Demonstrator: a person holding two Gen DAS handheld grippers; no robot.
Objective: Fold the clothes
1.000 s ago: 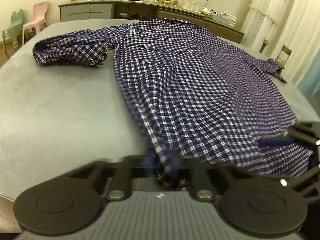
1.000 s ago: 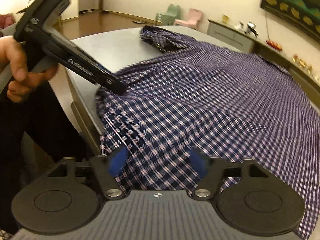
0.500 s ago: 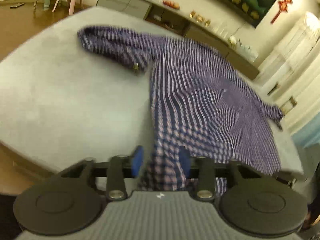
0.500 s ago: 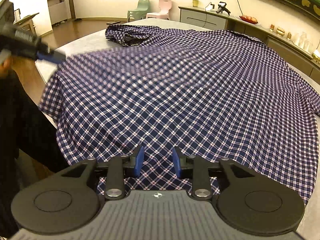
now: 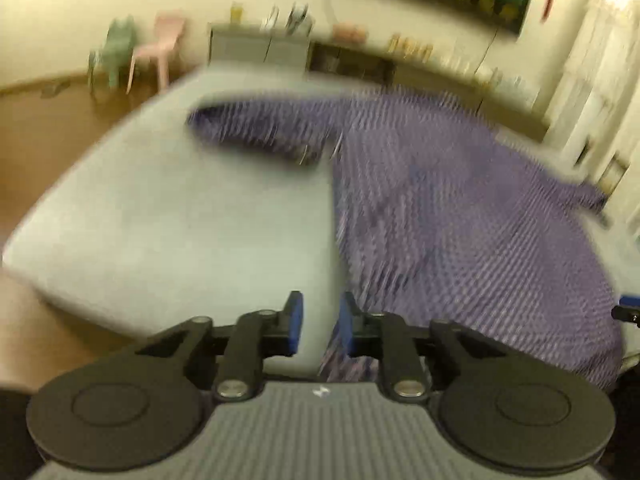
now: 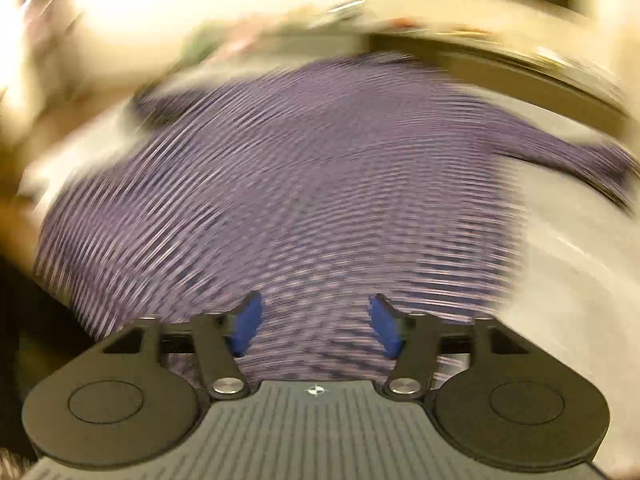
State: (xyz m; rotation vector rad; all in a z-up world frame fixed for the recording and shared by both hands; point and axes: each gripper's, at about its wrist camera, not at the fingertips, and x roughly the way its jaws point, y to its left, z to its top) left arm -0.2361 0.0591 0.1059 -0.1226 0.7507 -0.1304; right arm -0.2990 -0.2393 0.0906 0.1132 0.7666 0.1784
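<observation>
A navy and white checked shirt [image 5: 460, 216] lies spread on the grey table [image 5: 180, 232], one sleeve stretched to the far left, hem at the near edge. Both views are motion-blurred. My left gripper [image 5: 320, 326] hovers above the near table edge beside the shirt's left hem corner, jaws a small gap apart with nothing between them. In the right wrist view the shirt [image 6: 300, 184] fills the middle. My right gripper [image 6: 316, 326] is above its near hem, jaws wide apart and empty. The right gripper's tip shows at the left view's right edge [image 5: 628, 312].
A long sideboard [image 5: 280, 48] with small objects runs along the far wall. Two small chairs, green and pink [image 5: 140, 48], stand at the far left on the wooden floor. Curtains [image 5: 600, 60] hang at the right. Bare table surface [image 6: 580, 264] lies right of the shirt.
Both grippers have let go of the hem and pulled up and back. The right jaws have opened wide. The shirt hem has dropped flat at the near edge.
</observation>
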